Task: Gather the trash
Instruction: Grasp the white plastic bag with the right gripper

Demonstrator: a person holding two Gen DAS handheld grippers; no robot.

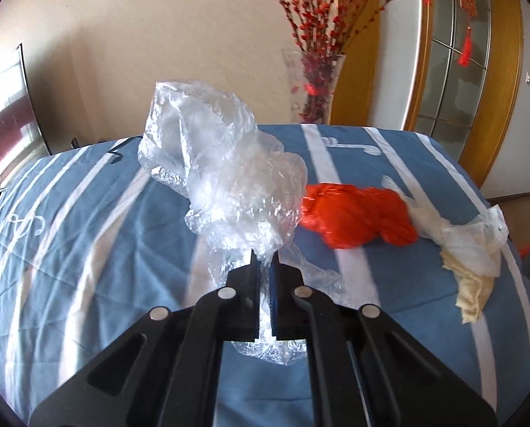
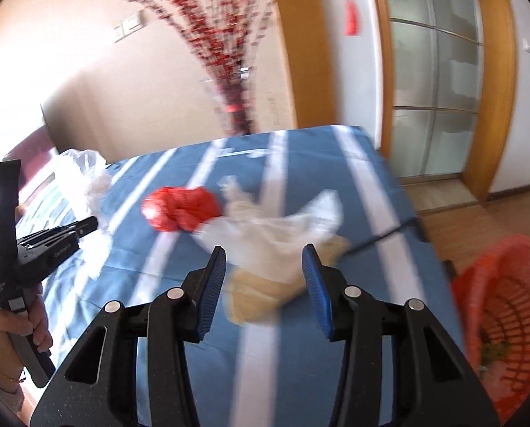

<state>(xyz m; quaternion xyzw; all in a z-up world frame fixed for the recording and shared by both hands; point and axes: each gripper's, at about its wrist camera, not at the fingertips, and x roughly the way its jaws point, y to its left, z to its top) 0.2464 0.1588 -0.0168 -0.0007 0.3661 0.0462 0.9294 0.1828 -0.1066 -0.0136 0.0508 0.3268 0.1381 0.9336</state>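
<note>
My left gripper (image 1: 265, 259) is shut on a crumpled clear plastic bag (image 1: 222, 170) and holds it up above the blue striped tablecloth (image 1: 87, 249). A crumpled red plastic bag (image 1: 357, 215) lies to its right, and a white bag with a beige rag (image 1: 475, 259) lies further right. In the right wrist view my right gripper (image 2: 265, 267) is open and empty, just in front of the white bag and beige rag (image 2: 265, 249). The red bag (image 2: 179, 210) lies behind it. The left gripper (image 2: 87, 226) with the clear bag (image 2: 94, 185) shows at the left.
An orange plastic basket (image 2: 507, 313) with some scraps inside stands on the floor right of the table. A glass vase of red branches (image 1: 314, 85) stands behind the table's far edge. A thin black rod (image 2: 382, 238) lies at the table's right edge.
</note>
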